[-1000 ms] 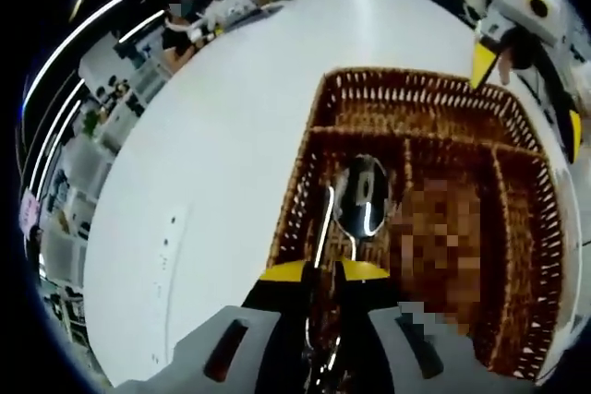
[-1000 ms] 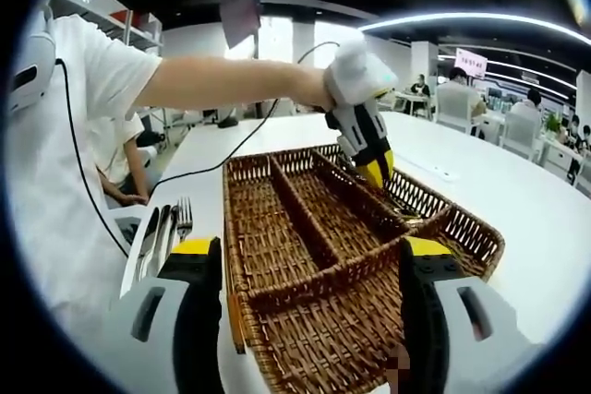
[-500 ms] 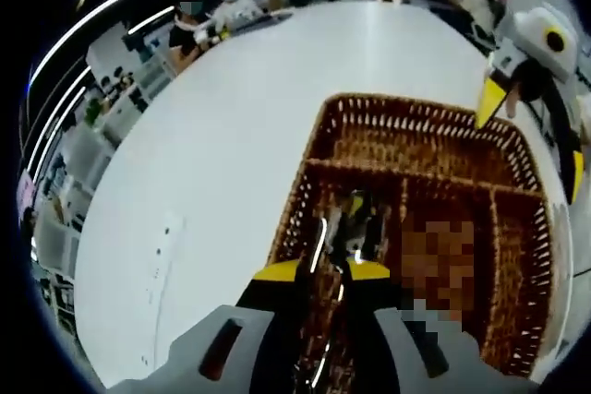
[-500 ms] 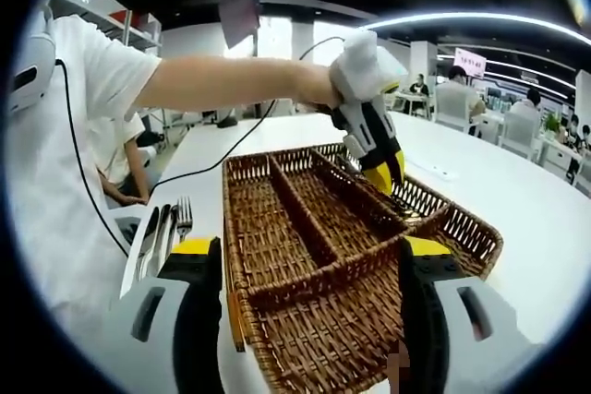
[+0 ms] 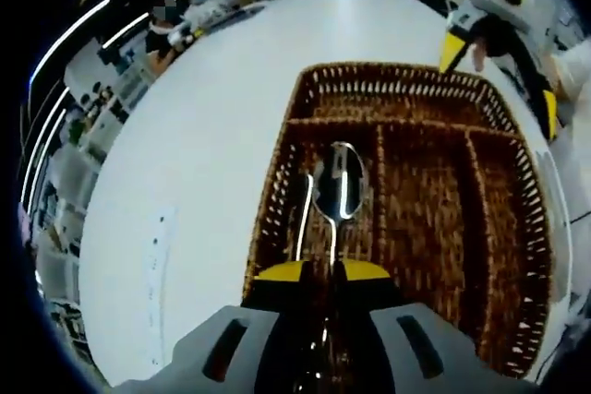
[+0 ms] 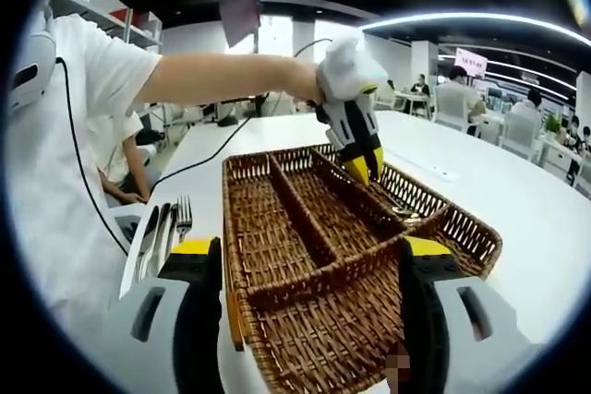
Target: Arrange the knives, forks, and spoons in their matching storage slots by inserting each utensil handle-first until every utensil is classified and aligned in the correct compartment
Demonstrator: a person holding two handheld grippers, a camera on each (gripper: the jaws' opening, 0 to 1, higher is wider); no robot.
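One spoon point(image 5: 338, 184) lies bowl-far in the wicker tray's point(image 5: 420, 89) left slot, its handle pinched between our left gripper's point(image 5: 320, 271) closed jaws. Our right gripper point(image 6: 311, 251), jaws apart and holding nothing, hovers at the tray's near end; a fork point(image 6: 183, 217) waits left.

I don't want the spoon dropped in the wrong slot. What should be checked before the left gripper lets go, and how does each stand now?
1. Spoon gripped by the left gripper: ok, fingers closed on its handle.
2. Spoon over a long slot of the wicker tray: ok, the outermost one.
3. Handle-first: cannot tell; the bowl points away from the gripper.
4. Spoon resting on the slot floor: cannot tell.
5. Right gripper clear: ok, open, at the tray's near end.
6. Remaining fork and knives waiting beside the tray: ok.
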